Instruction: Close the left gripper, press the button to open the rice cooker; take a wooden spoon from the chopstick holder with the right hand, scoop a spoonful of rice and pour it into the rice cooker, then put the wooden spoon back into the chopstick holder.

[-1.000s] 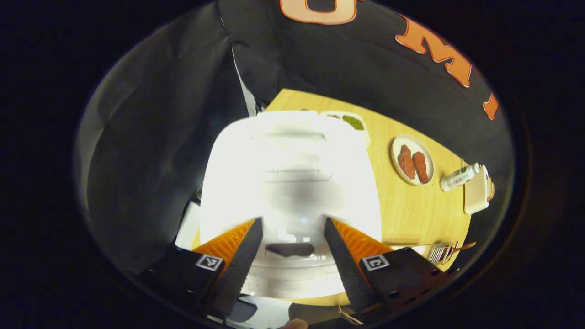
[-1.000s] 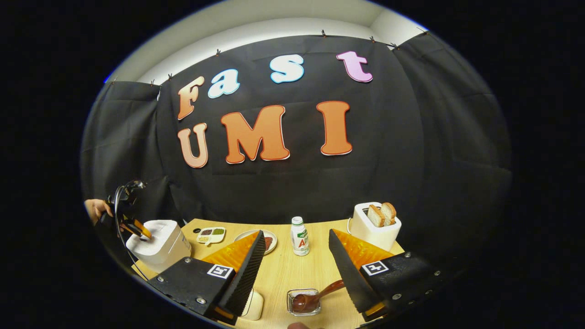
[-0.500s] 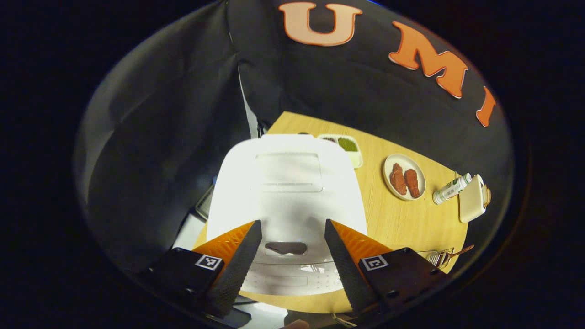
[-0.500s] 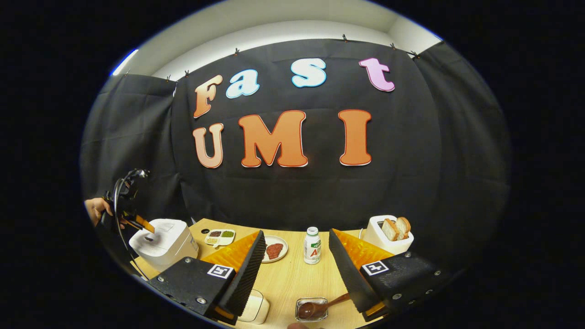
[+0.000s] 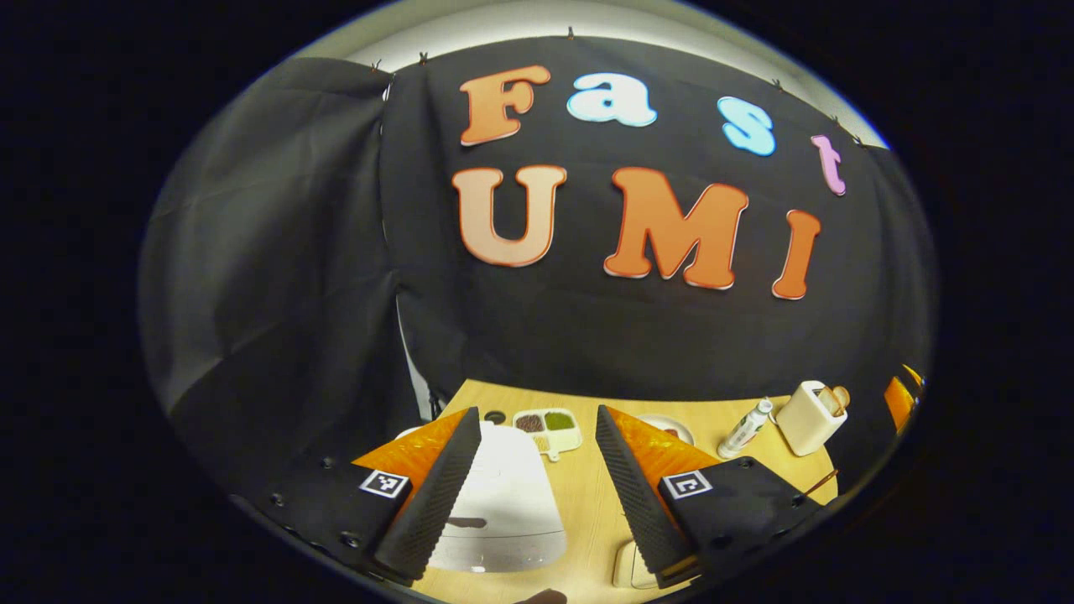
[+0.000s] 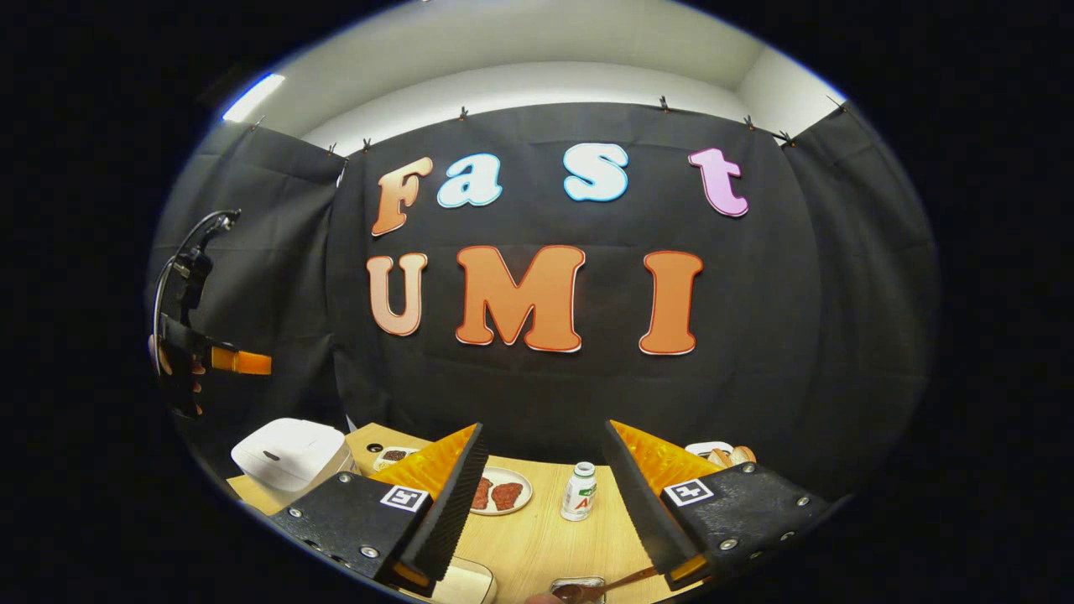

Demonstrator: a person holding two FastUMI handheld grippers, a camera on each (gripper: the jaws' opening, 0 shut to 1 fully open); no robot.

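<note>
- The left tongs (image 5: 537, 478) stood open with nothing between the fingers, raised above the near-left part of the worktop (image 5: 587, 512); in the right gripper view they were seen far to the left, held well above the cooker by a hand (image 6: 172, 377).
- The rice cooker (image 5: 508, 503), white and with its lid down, sat below the left tongs at the worktop's left end; one finger hid its left side, and its front button (image 5: 467, 523) showed as a dark oval.
- The right tongs (image 6: 541, 495) were likewise open and empty, with the worktop's middle visible in the gap between the fingers.
- The wooden spoon (image 6: 608, 585) lay cut off at the lower edge of the right gripper view, its bowl in a small clear container (image 6: 579, 587) and its handle running under the right finger; whether this container was the chopstick holder could not be told.
- A divided dish of grains (image 5: 545, 426) sat behind the cooker; a plate with two reddish pieces (image 6: 499, 491) and a small bottle (image 6: 579, 492) stood mid-worktop. The bottle's label was too small to read.
- A white toaster holding bread (image 5: 810, 413) stood at the far right, partly hidden by the right finger in the right gripper view.
- Bare worktop lay open between the plate, the bottle and the near edge.
</note>
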